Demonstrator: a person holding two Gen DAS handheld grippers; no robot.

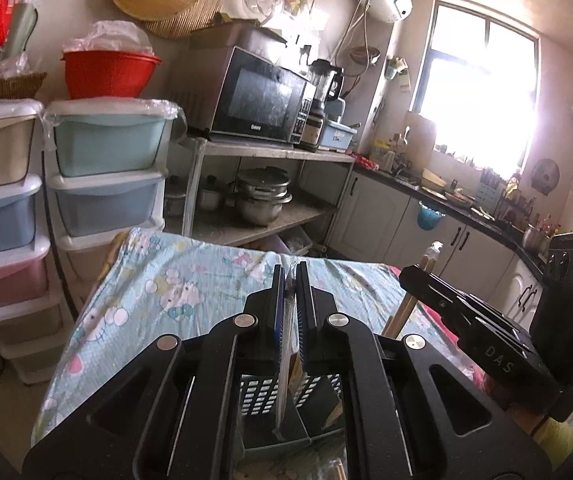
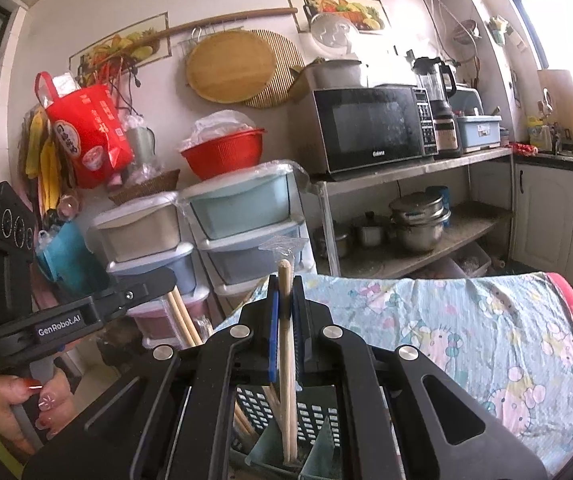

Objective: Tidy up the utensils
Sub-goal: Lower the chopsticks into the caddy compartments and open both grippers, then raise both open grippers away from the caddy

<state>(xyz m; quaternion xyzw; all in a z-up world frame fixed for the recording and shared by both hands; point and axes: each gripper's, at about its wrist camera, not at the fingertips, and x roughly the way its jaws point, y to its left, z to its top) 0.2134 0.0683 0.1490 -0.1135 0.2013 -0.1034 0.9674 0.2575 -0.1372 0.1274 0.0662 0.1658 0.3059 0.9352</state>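
So I've got a table [image 2: 486,320] under a light-blue cartoon-print cloth [image 1: 158,280], with a black perforated plastic utensil holder [image 2: 318,412] at its near edge. My right hand-held gripper [image 2: 285,300] is clenched on wooden chopsticks [image 2: 286,360] standing upright in that holder. The left hand-held gripper [image 1: 291,292] is clamped on a thin clear-wrapped utensil [image 1: 284,360] I can't identify.
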